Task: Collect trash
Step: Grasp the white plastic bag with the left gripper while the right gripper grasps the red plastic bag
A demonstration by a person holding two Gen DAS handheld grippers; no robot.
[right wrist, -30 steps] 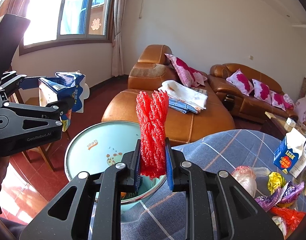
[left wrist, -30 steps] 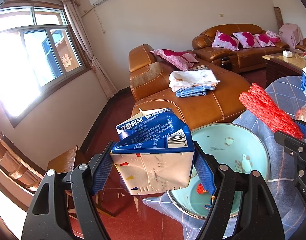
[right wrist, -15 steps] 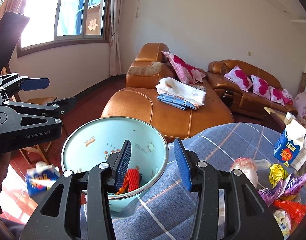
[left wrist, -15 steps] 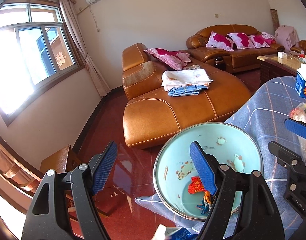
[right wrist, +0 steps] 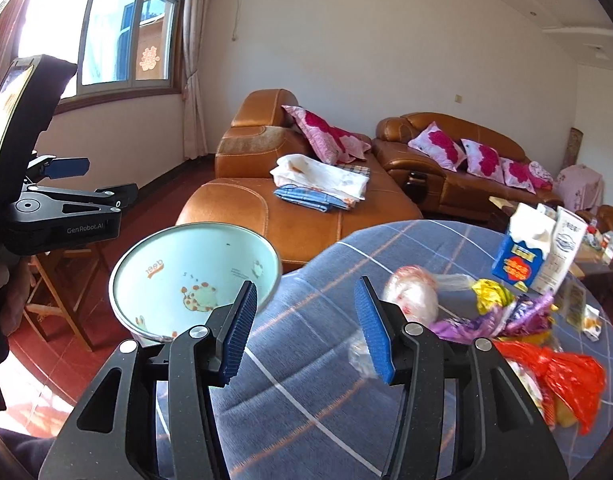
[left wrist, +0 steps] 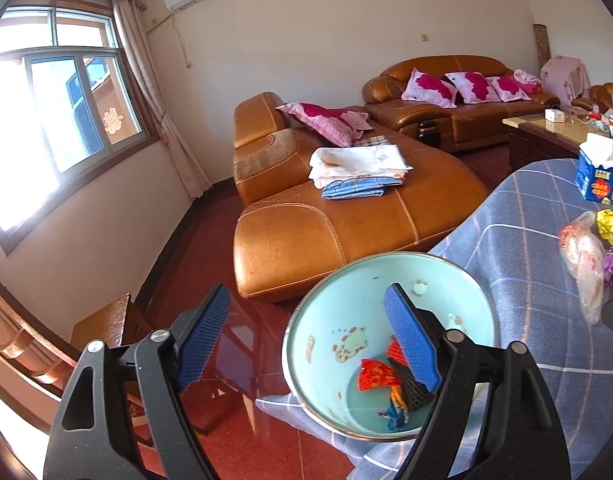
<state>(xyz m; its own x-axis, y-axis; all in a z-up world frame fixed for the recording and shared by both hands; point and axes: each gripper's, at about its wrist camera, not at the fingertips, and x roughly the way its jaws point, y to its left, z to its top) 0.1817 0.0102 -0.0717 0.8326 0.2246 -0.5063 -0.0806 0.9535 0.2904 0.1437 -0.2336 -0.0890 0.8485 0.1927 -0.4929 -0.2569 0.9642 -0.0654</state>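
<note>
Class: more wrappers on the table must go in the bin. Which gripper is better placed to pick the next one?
Right. The right gripper, empty and opening, faces the wrappers on the table; the left gripper points over the bin.

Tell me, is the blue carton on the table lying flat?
No, the blue carton stands upright on the table, its torn top open, beside a white carton.

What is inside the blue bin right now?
In the bin, a few scraps lie at the bottom: a red wrapper, a dark piece and something blue. The left tongs' finger covers part of the pile, so anything behind it is hidden.
</note>
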